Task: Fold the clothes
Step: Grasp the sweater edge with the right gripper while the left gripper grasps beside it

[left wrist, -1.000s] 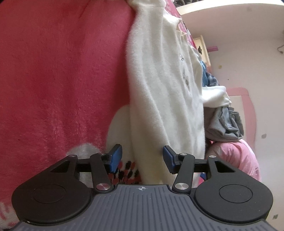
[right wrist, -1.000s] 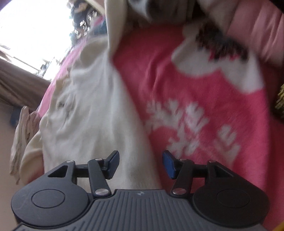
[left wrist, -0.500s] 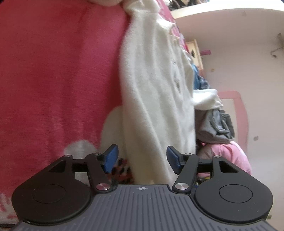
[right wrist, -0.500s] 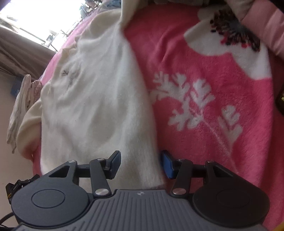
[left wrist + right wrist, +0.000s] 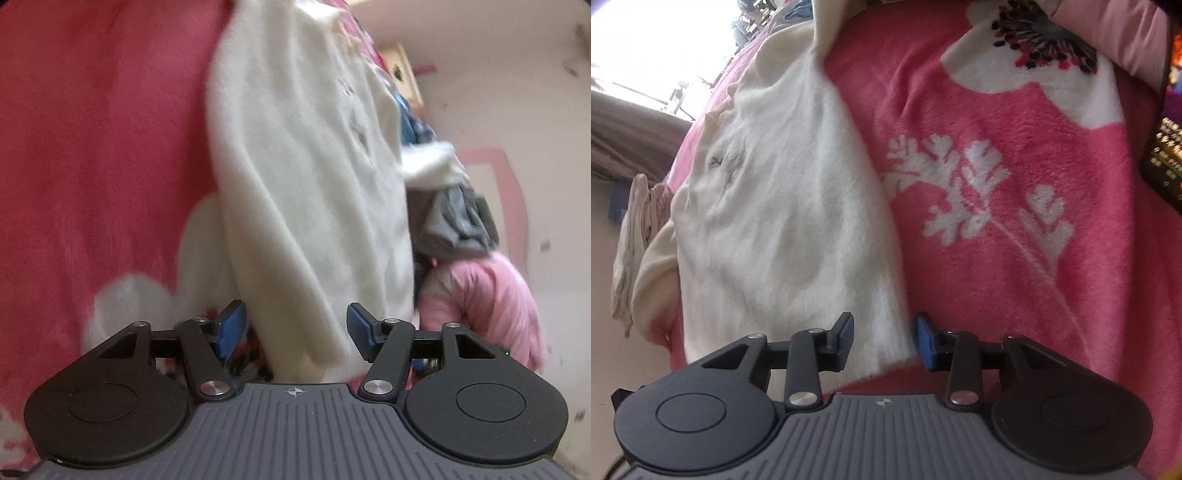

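Lying flat, fluffy white sweater [image 5: 783, 206]; plush pink blanket [image 5: 1015, 295]

My left gripper [image 5: 295, 328] points downward, jaws apart. My right gripper [image 5: 884, 341] points steeply downward, jaws closing.

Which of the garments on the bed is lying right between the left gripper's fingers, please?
The white fluffy sweater, spread on the pink blanket. The grey garment and pink garment are bunched farther off to the side.
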Tool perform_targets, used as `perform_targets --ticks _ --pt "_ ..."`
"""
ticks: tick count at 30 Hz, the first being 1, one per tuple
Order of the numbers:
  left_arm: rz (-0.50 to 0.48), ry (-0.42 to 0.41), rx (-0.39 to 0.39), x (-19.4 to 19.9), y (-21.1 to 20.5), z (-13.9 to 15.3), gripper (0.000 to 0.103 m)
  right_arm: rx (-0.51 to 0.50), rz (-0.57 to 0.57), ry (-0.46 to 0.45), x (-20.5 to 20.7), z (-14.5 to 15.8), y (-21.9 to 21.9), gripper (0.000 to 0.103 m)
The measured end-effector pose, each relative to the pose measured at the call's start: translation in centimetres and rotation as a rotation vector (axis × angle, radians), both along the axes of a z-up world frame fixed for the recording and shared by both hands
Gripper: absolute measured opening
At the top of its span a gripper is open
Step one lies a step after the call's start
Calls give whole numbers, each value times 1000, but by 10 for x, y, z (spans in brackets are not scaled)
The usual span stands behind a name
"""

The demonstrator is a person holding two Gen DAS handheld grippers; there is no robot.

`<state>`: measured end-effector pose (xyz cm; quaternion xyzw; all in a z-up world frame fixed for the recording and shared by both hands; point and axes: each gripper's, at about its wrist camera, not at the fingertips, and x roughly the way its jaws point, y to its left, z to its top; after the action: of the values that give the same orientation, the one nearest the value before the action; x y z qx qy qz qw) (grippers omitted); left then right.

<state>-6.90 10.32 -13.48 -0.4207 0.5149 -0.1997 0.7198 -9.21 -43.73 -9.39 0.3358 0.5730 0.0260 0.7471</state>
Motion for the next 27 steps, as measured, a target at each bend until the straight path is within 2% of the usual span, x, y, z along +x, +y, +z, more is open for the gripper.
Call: perform_targets --ticks 4,5,6,7,9,14,16,18,20,22,25,27 --pt "-27 10 115 11 -12 6 60 -3 -13 -5 3 -5 4 36" --pt "-34 28 142 12 -15 5 58 -10 -9 -7 2 -4 5 28" --pt "-39 49 165 11 -17 3 47 -22 -1 -13 0 -2 6 17" --pt "-44 70 188 10 -18 1 36 -39 9 -18 -1 1 7 13" --pt "-60 88 242 5 -18 2 24 -58 26 -34 -4 6 7 11" --pt "-100 81 366 -16 -3 7 23 -22 41 -30 -4 9 4 14" --pt "-126 74 347 -21 7 7 29 -6 43 -16 -3 8 5 18" --pt "-139 60 355 -26 11 12 30 -4 44 -11 -4 7 5 18" --pt "-186 -32 412 -33 7 27 31 -11 47 -17 -6 8 4 14" --pt "-273 -146 476 -38 -7 41 34 -22 47 -17 -9 10 3 13" --pt "-466 -324 563 -44 -50 55 38 -18 25 -28 -10 12 1 12" --pt "-594 -416 619 -50 -76 53 40 -22 3 -37 -11 14 0 11"
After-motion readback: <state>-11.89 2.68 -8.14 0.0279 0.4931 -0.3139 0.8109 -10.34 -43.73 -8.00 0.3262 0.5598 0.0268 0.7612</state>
